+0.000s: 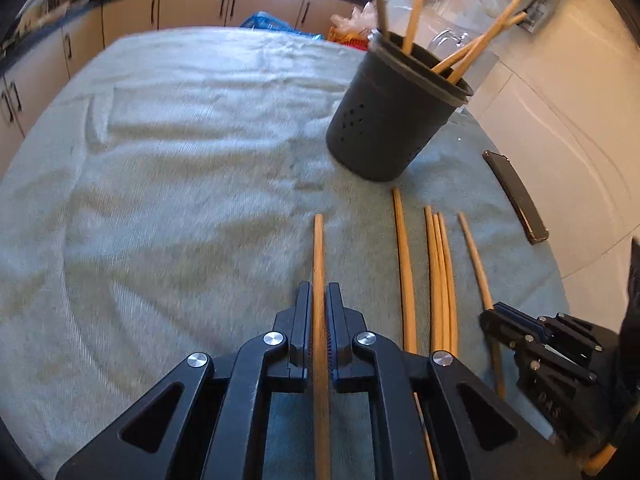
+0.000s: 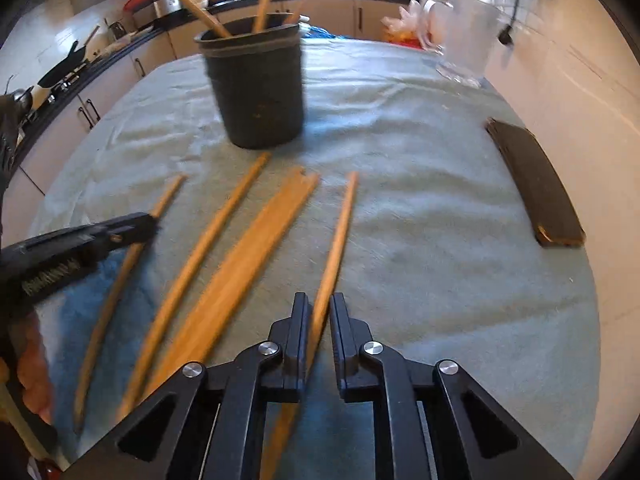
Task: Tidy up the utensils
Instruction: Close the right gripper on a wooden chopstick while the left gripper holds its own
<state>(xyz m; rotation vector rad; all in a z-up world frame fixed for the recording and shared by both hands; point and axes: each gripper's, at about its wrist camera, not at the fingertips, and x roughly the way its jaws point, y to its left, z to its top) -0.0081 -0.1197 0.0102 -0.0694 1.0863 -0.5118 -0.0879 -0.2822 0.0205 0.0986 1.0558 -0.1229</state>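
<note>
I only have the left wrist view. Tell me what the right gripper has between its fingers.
Observer: A chopstick lies between the right gripper fingers, with a small gap on the right side.
Operator: Report what sits right of it.
Observer: A dark flat case, apart from the chopsticks.
Operator: Describe the holder from there.
Observer: The black holder stands upright ahead, chopsticks leaning out of it.

In the lower centre of the frame the left gripper (image 1: 319,312) has its jaws closed on a wooden chopstick (image 1: 319,248) running up the frame over the grey cloth (image 1: 168,168). At upper right a black perforated holder (image 1: 390,116) stands with several chopsticks inside. More loose chopsticks (image 1: 440,272) lie at right, and the right gripper (image 1: 490,316) sits at lower right over the outermost one.
</note>
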